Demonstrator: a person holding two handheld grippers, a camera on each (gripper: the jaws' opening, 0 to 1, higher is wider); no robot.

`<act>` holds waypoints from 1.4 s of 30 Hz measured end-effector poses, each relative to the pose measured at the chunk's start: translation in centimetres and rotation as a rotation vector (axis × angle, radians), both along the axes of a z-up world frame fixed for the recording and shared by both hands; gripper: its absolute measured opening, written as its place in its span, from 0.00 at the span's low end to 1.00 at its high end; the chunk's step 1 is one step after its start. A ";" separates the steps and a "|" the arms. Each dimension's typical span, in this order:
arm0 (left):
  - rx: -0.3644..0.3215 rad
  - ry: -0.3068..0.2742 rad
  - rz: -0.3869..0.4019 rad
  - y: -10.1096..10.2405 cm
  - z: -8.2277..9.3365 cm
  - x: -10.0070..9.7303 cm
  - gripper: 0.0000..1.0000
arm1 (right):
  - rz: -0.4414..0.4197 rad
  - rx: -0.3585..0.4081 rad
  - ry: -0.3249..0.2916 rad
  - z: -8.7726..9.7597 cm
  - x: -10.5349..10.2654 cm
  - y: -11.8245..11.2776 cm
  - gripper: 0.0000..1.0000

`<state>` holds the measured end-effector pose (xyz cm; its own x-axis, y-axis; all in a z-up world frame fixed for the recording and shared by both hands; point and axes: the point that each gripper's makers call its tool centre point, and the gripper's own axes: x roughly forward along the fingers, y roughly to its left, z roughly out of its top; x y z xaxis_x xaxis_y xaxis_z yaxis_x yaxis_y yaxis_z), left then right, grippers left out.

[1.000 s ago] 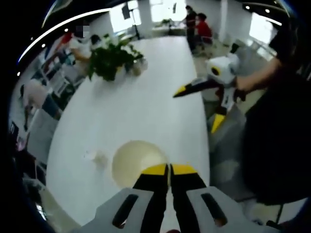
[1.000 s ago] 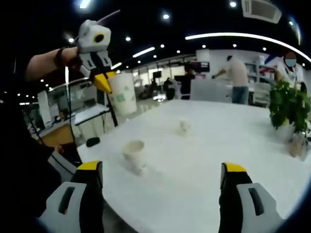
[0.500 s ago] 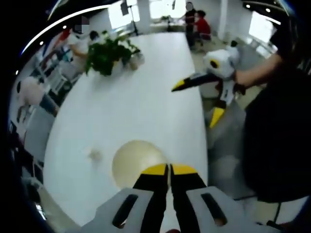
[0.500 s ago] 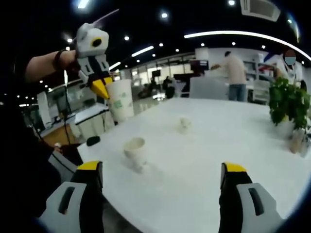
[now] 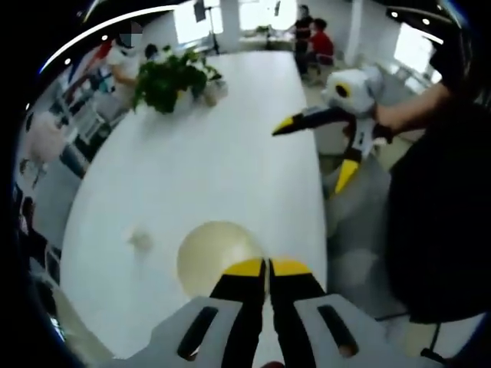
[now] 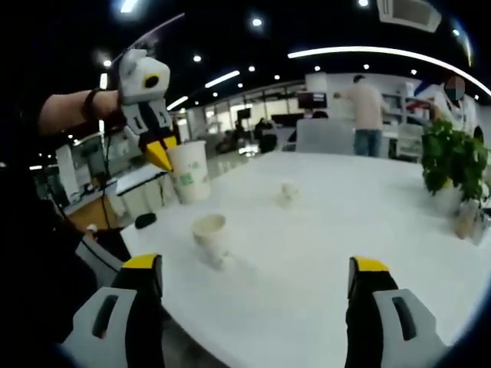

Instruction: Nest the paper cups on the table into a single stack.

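- Left gripper [image 5: 267,267] rises from the bottom of the left gripper view with its yellow-tipped jaws pressed together over the rim of a paper cup [image 5: 220,257], whose open mouth faces the camera; the cup is held up above the white table [image 5: 199,176].
- From the right gripper view, that same left gripper [image 6: 159,153] hangs in a person's hand at the upper left, its yellow tips clamped on the rim of the held cup [image 6: 189,172], which stands upright in the air over the table's near-left edge.
- Right gripper [image 6: 257,277] has its two jaws spread wide apart at the bottom of the right gripper view, with nothing between them.
- In the left gripper view the right gripper [image 5: 316,146] comes in from the right, just off the table's edge, jaws splayed and empty.
- A second cup [image 6: 210,238] stands upright on the table [image 6: 337,230] near its near-left edge, mouth up.
- A third, smaller-looking cup [image 6: 288,192] sits farther along the table; it is blurred, probably upright. It may be the small pale shape [image 5: 140,239] left of the held cup in the left gripper view.
- A potted plant [image 6: 454,165] stands at the table's right side, also seen at the far end [image 5: 169,79].
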<state>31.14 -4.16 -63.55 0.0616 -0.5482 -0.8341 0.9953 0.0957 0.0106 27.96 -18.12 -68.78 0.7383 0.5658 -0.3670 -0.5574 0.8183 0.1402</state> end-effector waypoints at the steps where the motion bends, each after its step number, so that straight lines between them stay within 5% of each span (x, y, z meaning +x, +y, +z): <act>1: 0.003 0.000 0.001 0.1 -0.1 0.0 0.00 | 0.001 0.000 0.001 0.0 0.0 0.0 0.99; 42: 0.100 -0.027 -0.053 0.9 -7.7 1.4 0.00 | -0.031 -0.006 0.048 -1.3 -0.1 -1.3 0.98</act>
<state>32.53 -3.29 -71.21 0.0580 -0.4654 -0.8832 0.9982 0.0396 0.0447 27.88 -19.43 -70.07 0.7369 0.5408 -0.4056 -0.5247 0.8359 0.1611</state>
